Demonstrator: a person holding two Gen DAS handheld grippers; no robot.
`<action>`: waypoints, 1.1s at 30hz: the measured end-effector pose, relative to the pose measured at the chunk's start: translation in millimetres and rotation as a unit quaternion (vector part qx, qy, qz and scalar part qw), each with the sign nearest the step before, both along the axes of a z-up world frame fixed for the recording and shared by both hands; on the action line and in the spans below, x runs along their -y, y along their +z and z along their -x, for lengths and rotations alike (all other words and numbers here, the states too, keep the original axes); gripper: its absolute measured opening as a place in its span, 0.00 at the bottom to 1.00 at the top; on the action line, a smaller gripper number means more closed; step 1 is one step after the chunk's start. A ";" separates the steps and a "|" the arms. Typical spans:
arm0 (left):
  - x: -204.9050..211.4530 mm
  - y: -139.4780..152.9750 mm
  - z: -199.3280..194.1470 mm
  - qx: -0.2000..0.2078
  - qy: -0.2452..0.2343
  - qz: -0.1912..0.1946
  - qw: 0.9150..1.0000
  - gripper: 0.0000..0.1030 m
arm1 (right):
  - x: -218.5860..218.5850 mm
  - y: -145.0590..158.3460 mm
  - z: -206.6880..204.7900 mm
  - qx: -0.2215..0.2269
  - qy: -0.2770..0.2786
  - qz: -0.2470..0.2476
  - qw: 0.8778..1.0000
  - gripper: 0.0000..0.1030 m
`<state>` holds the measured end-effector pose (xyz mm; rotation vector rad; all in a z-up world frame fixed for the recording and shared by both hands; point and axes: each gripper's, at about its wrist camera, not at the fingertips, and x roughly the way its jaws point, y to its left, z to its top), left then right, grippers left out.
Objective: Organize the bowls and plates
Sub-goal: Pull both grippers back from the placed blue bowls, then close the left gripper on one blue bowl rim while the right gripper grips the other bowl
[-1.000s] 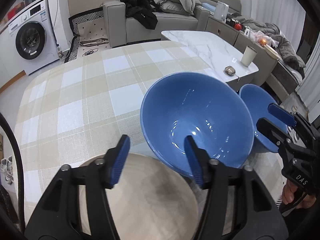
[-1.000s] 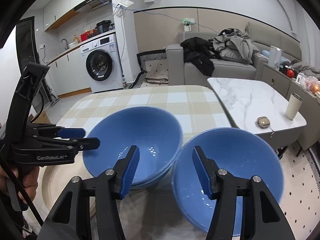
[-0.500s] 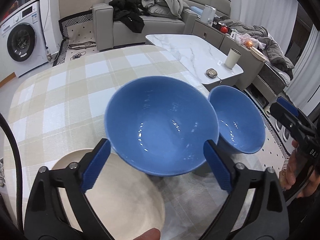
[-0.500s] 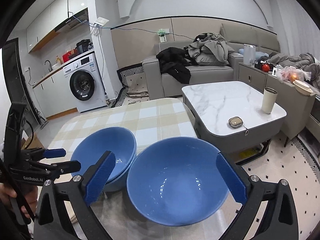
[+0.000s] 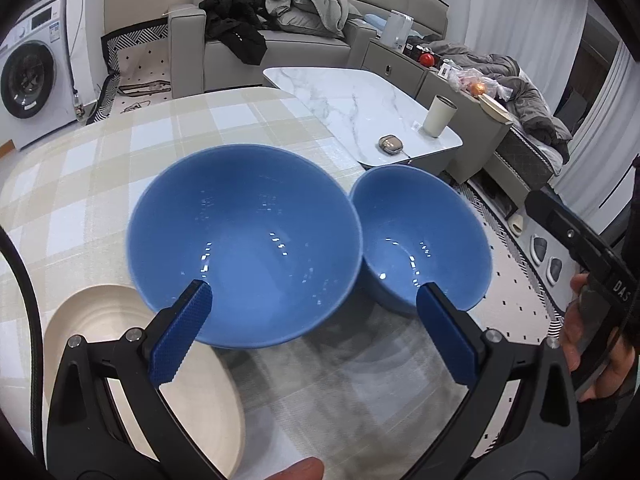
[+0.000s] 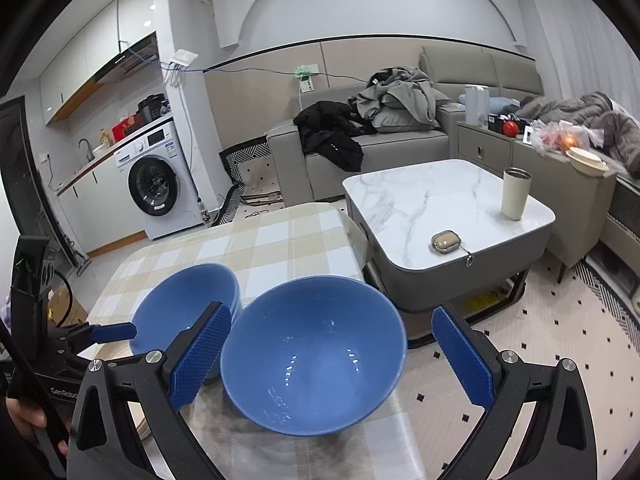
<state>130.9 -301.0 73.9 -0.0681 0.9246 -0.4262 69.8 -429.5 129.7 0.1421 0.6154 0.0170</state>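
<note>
Two blue bowls stand side by side on the checked tablecloth [image 5: 100, 168]. In the left wrist view the left bowl [image 5: 244, 240] is in front of my open, empty left gripper [image 5: 314, 332], and the right bowl [image 5: 420, 236] is beside it. A cream plate [image 5: 120, 344] lies at the near left, partly under the left bowl's edge. In the right wrist view my open, empty right gripper [image 6: 332, 356] sits just short of the right bowl [image 6: 314, 352]; the left bowl [image 6: 184, 308] is beyond it to the left. The left gripper [image 6: 112, 332] shows there at the left edge.
The right bowl stands close to the table's right edge. A marble coffee table [image 6: 444, 204] with a cup [image 6: 516, 194] and a small case [image 6: 446, 242] stands past that edge. A sofa with clothes [image 6: 372, 136] and a washing machine [image 6: 156, 184] are farther back.
Both grippers opened wide and let go of the bowl rims, then drew back a little. The bowls now stand on the table.
</note>
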 end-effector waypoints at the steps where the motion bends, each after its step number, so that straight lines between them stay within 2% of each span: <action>1: 3.5 0.4 1.1 0.000 -0.002 0.000 1.000 0.99 | 4.3 -0.7 0.0 -0.002 -0.003 -0.004 1.000 0.99; 7: 25.1 -0.3 4.9 -0.006 -0.019 -0.005 1.000 0.99 | 29.0 -3.9 1.5 -0.009 -0.022 -0.025 0.999 0.99; 12: 42.8 -1.9 12.4 -0.015 -0.057 0.014 0.998 0.96 | 44.7 -8.7 2.5 -0.015 -0.037 -0.037 0.999 0.99; 15: 51.7 -2.3 15.2 -0.019 -0.061 0.021 0.998 0.88 | 52.9 -13.6 0.6 -0.022 -0.042 -0.047 0.998 0.99; 19: 62.1 -7.8 14.9 -0.047 -0.077 0.037 0.995 0.76 | 62.3 -19.2 -1.3 -0.030 -0.050 -0.056 0.997 0.99; 26: 77.3 -20.2 12.7 -0.059 -0.070 0.027 0.995 0.70 | 72.5 -32.2 -8.3 -0.050 -0.059 -0.071 0.994 0.99; 28: 78.1 -26.1 7.9 -0.066 -0.066 0.026 0.995 0.65 | 72.6 -35.7 -10.0 -0.051 -0.054 -0.076 0.994 0.99; 33: 81.9 -35.9 -1.6 -0.066 -0.056 0.018 0.996 0.62 | 70.1 -46.6 -16.1 -0.061 -0.026 -0.090 0.994 0.99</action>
